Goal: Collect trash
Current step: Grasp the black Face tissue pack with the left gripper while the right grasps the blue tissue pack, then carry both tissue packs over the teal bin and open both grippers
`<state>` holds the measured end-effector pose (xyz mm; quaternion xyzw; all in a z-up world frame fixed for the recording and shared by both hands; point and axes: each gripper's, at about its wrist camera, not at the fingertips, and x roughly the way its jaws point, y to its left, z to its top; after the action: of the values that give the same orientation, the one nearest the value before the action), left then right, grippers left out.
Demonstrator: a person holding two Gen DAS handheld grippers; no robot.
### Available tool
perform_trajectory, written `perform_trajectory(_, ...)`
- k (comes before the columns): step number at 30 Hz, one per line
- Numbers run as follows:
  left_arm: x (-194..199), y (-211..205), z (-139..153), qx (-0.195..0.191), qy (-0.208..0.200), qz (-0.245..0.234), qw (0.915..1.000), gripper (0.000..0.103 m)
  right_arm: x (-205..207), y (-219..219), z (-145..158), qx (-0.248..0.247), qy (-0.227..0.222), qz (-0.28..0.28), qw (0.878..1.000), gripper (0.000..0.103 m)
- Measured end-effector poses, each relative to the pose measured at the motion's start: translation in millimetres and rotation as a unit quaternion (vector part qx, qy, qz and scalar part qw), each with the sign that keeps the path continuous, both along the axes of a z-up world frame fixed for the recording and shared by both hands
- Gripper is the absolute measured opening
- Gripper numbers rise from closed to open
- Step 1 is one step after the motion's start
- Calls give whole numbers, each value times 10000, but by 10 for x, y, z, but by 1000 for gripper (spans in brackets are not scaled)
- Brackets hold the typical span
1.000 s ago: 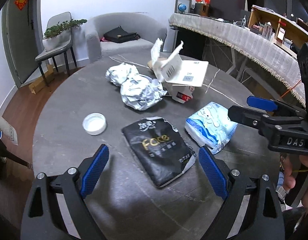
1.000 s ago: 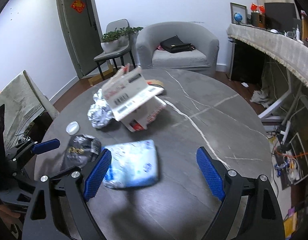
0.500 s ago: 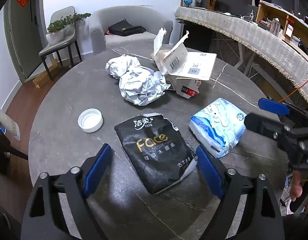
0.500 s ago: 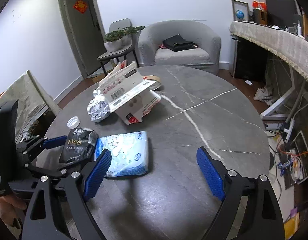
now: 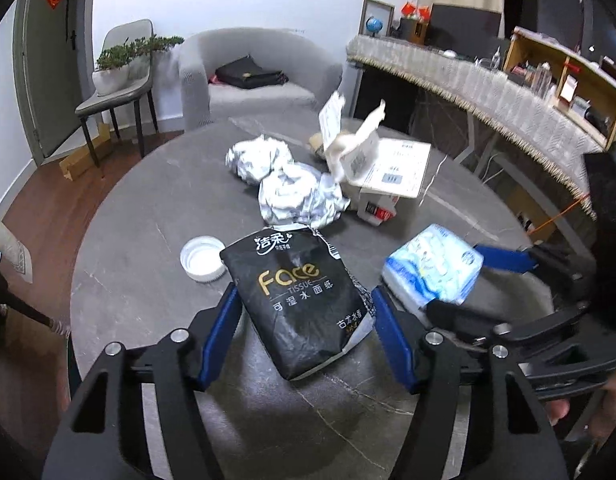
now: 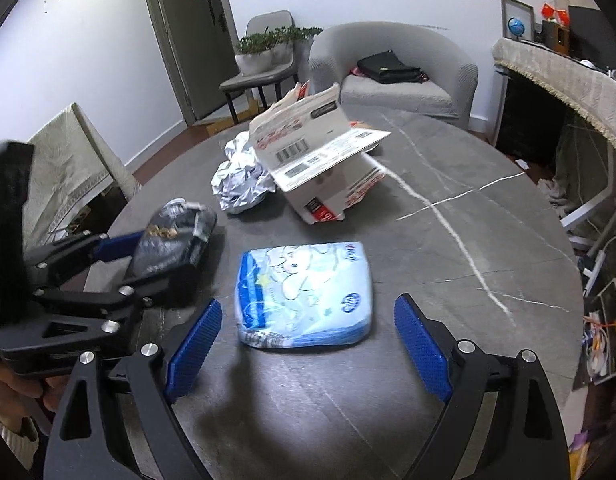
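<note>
Left view: my left claw [image 5: 305, 334] gapes around the black tissue pack [image 5: 297, 300], gripping nothing yet; foil balls [image 5: 283, 184], cap [image 5: 201, 258] and box [image 5: 382, 178] all lie uncollected mid-bench [image 5: 127, 240]. Right view: my right claw [image 6: 308, 350] stands wide before the blue pack [image 6: 303, 292], near my edge.

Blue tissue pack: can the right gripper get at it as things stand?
Probably yes. The right gripper is open, its fingers either side of the blue tissue pack, with nothing between; the left gripper straddles the black Face tissue pack alongside.
</note>
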<state>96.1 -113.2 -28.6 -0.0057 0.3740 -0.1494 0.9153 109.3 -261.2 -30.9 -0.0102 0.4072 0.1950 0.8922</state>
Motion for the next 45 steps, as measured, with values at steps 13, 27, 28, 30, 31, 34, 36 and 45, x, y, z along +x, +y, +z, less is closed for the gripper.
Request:
perform_trajectory(13, -3, 478, 178, -182, -219, 373, 9989, 68, 100, 225, -43, -257, 143, -129, 9995, 89)
perform_trajectory(27, -46, 1305, 189, -157, -276, 952, 9950, 68, 122, 646, 148, 5, -171, 91, 9998, 71)
perform_trajectory(28, -36, 1398, 175, -129, -266, 1027, 9943, 68, 121, 699, 178, 63, -221, 143, 9996, 71)
perform_trajectory(30, -34, 1526, 151, -114, -226, 1133, 9932, 68, 128, 810, 219, 139, -271, 246, 9992, 71)
perform_trajectory(31, -34, 1589, 134, -115, -198, 1179, 9928, 68, 135, 873, 236, 168, -289, 283, 9990, 71)
perform_trajectory(34, -23, 1782, 83, -91, -111, 1333, 9910, 68, 168, 1037, 275, 297, -339, 383, 9982, 71)
perform_trajectory(36, -24, 1918, 39, -31, -63, 1435, 9896, 68, 184, 1153, 298, 376, -355, 452, 9976, 71)
perform_trajectory(45, 21, 2439, -355, 221, 455, 1760, 9831, 68, 205, 1745, 407, 521, -573, 776, 9940, 71)
